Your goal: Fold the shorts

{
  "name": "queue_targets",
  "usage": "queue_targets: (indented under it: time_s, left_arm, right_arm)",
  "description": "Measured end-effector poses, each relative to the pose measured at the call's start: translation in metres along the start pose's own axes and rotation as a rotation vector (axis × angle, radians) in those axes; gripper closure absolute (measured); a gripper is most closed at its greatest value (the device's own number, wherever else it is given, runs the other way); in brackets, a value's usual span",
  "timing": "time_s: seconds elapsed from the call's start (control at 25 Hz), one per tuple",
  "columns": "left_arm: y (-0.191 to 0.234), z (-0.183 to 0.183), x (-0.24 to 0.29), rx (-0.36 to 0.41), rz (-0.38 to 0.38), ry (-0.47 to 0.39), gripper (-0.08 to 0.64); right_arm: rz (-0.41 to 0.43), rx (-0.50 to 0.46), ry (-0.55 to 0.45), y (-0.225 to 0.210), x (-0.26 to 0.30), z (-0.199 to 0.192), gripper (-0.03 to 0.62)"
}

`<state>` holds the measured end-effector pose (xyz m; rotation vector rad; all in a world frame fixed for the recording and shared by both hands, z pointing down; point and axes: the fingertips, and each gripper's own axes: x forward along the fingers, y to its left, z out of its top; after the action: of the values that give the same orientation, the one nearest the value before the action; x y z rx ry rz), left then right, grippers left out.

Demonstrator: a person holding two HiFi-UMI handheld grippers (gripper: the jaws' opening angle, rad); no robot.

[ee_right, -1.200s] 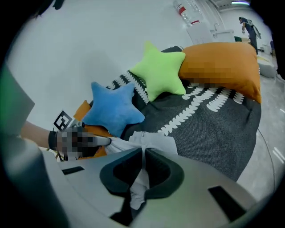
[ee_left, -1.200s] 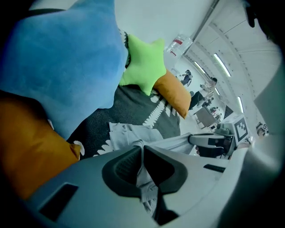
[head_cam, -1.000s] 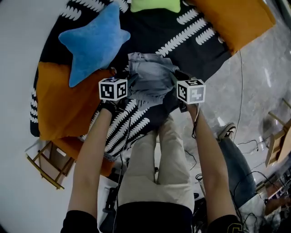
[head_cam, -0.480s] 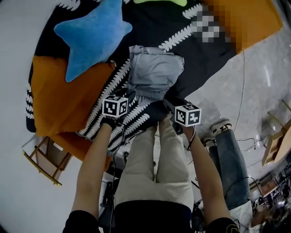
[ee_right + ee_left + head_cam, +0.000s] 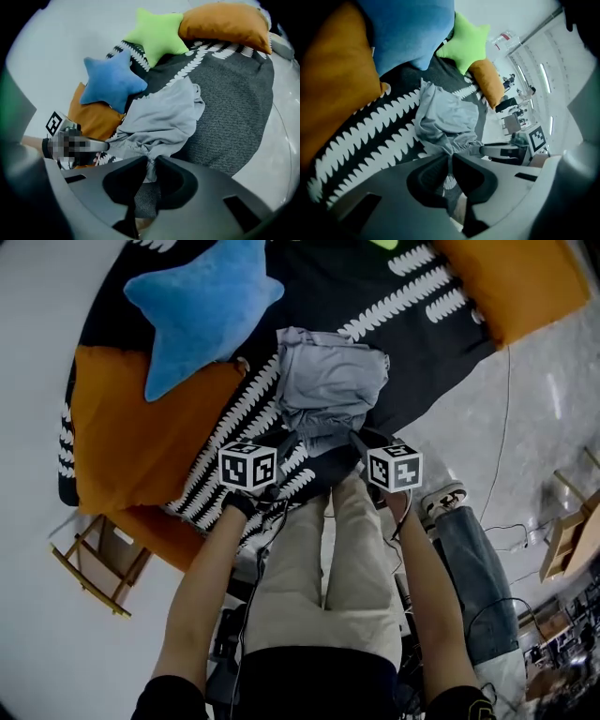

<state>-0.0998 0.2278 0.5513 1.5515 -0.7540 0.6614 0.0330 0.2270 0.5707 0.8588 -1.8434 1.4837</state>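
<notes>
The light grey fabric shorts (image 5: pixel 333 381) are lying bunched and partly doubled over on the black mat with white leaf-pattern stripes (image 5: pixel 422 362). In the head view, the garment is extending away from both claws toward the far side of the mat, and its near edge is sitting between the two marker cubes. In the left gripper view, the left claw (image 5: pixel 450 158) has just been closing. Its jaws are now standing almost together, with a thin fold of the shorts' gathered near edge pinched between them. In the right gripper view, the right claw (image 5: pixel 152 164) has also just been closing. Its jaws are gripping the same near edge further along, and grey cloth is running down into the narrow gap between them. The two claws are sitting side by side at the near edge of the shorts, the left one over the striped part of the mat. The blue star-shaped plush cushion (image 5: pixel 202 310) is lying just beyond the shorts to the left, partly over the large orange cushion (image 5: pixel 131 427). The green star-shaped plush cushion (image 5: pixel 157 33) is lying further back on the mat.
</notes>
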Motion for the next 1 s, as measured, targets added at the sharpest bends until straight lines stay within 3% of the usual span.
queue_targets:
  time_s: [0.08,0.24,0.36,0.48,0.6,0.68,0.76,0.84,0.92,1.0]
  left_arm:
    - [-0.009,-0.016,0.005,-0.062,-0.044,-0.001,0.518]
    - [-0.014,-0.063,0.037,-0.188,-0.1,0.036,0.518]
    - [-0.008,-0.086,0.055,-0.26,-0.105,0.05,0.518]
    - [-0.004,-0.082,0.059,-0.191,-0.043,0.07,0.505]
    - [-0.014,-0.076,0.06,-0.075,-0.006,0.11,0.36]
    - [-0.012,-0.078,0.065,-0.019,0.021,0.12,0.301]
    - [0.001,-0.084,0.07,0.001,0.074,0.097,0.308]
    - [0.009,-0.089,0.077,-0.041,0.124,0.043,0.381]
    - [0.005,-0.101,0.084,-0.12,0.114,0.013,0.498]
    - [0.002,-0.11,0.085,-0.182,0.067,0.006,0.515]
  right_arm:
    - [0.014,0.054,0.003,-0.007,-0.005,-0.007,0.514]
    - [0.053,0.264,-0.005,-0.028,0.004,-0.037,0.514]
    - [0.047,0.314,-0.008,-0.038,0.009,-0.056,0.513]
    - [0.039,0.264,0.005,-0.041,0.004,-0.055,0.488]
    - [0.041,0.238,0.014,-0.038,-0.003,-0.046,0.463]
    - [0.031,0.234,0.034,-0.034,0.002,-0.049,0.484]
    - [0.024,0.245,0.047,-0.034,0.013,-0.056,0.503]
    - [0.027,0.277,0.033,-0.042,0.014,-0.064,0.518]
    - [0.03,0.309,0.018,-0.055,0.003,-0.077,0.528]
    - [0.036,0.322,0.018,-0.061,-0.002,-0.087,0.533]
